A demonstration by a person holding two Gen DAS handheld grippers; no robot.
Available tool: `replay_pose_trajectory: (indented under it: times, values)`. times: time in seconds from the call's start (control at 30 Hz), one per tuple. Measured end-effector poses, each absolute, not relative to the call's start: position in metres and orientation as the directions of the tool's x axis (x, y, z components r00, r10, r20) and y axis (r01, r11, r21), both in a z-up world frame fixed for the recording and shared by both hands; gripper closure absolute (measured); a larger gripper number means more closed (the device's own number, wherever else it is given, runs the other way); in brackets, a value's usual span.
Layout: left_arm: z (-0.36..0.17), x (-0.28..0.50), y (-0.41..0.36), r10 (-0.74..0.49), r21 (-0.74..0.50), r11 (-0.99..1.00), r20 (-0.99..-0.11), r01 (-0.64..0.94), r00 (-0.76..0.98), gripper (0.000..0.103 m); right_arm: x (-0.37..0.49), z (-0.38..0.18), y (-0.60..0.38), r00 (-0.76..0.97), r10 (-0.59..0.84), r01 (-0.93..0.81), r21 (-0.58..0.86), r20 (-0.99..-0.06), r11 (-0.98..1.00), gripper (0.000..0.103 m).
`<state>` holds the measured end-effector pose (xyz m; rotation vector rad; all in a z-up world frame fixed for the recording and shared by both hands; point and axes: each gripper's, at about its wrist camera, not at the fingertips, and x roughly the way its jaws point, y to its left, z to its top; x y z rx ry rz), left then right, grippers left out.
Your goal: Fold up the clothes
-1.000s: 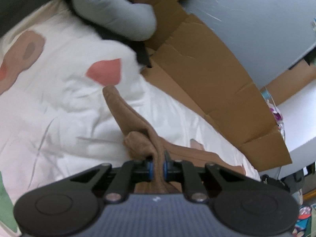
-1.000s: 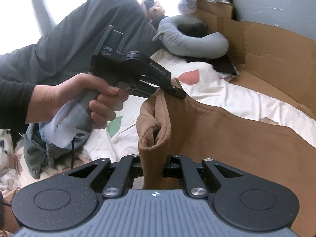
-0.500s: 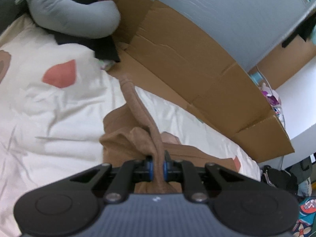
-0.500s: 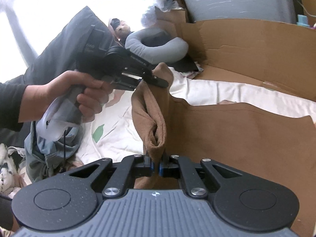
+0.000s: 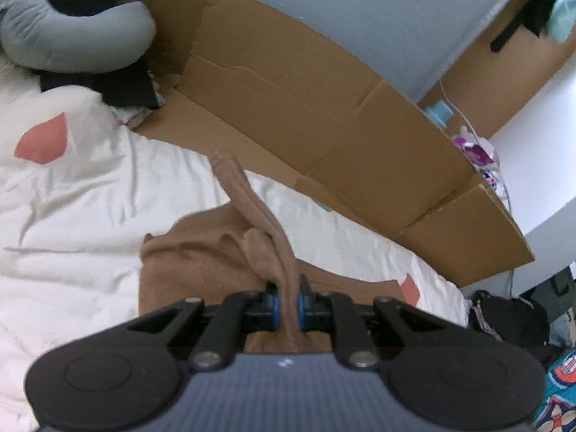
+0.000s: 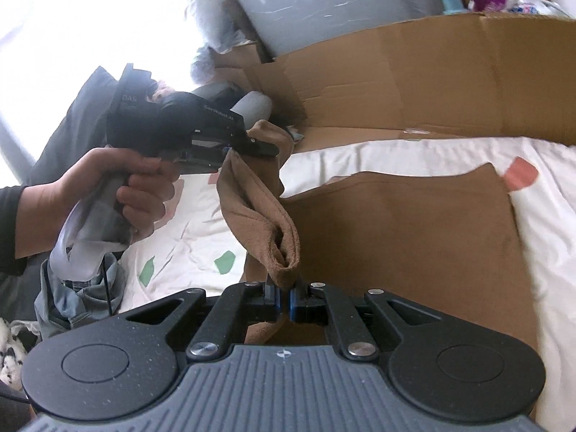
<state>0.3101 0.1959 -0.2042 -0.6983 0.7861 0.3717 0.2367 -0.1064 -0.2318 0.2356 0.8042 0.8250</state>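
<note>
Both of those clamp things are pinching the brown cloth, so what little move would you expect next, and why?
Probably carry the pinched edge across and lay it down. The left gripper and the right gripper are each shut on the brown garment, holding one edge up bunched while the rest lies flat on the white bedsheet, so the fold is only half made.

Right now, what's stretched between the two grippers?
In the right wrist view, a bunched edge of the brown garment spans from the left gripper down to the right gripper. Both are shut on it, with nothing else between them.
</note>
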Motion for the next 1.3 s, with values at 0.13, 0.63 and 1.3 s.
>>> replay_pose_trajectory:
  times: [0.13,0.63,1.3]
  values:
    - [-0.210,0.328,0.179,0.056,-0.411,0.732,-0.759,-0.544,0.649,0.093,0.235,-0.239,-0.124,0.422,0.727,-0.527,0.506,-0.542,0.683,0.100]
    - [-0.240,0.387,0.102,0.033,-0.315,0.818,-0.810,-0.482,0.585,0.093,0.228,-0.273,-0.190,0.443,0.679,-0.386,0.559,-0.586,0.734,0.101]
    - [-0.276,0.460,0.025,0.071,-0.128,0.900,-0.901,-0.418,0.428,0.091,0.222,-0.310,-0.245,0.477,0.616,-0.241,0.580,-0.627,0.778,0.101]
